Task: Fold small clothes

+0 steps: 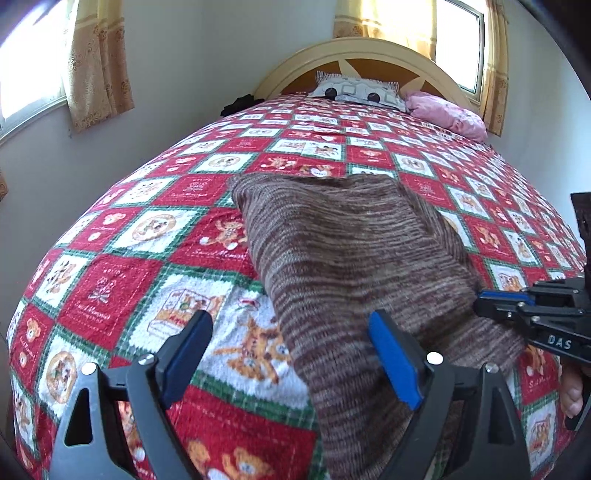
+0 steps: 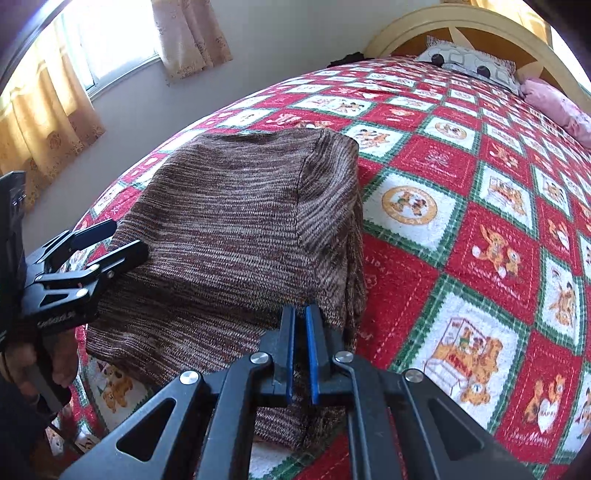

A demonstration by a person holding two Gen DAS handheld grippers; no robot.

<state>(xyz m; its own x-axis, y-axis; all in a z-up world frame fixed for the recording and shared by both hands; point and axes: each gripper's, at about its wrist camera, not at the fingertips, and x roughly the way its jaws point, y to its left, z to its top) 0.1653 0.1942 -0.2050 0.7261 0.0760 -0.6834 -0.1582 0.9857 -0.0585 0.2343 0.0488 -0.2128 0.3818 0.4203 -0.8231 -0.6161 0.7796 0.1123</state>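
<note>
Brown knit garment on teddy-bear bedspread; left gripper spread wide at 6 o'clock, right gripper nearly closed, grip unclear.

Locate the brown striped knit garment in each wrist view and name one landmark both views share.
Left wrist view: the brown striped knit garment runs from centre to the lower right, past the open left tool.
Right wrist view: it fills the centre-left, beyond the right tool.
Shared landmark: the patterned pillow at the cream headboard.
</note>
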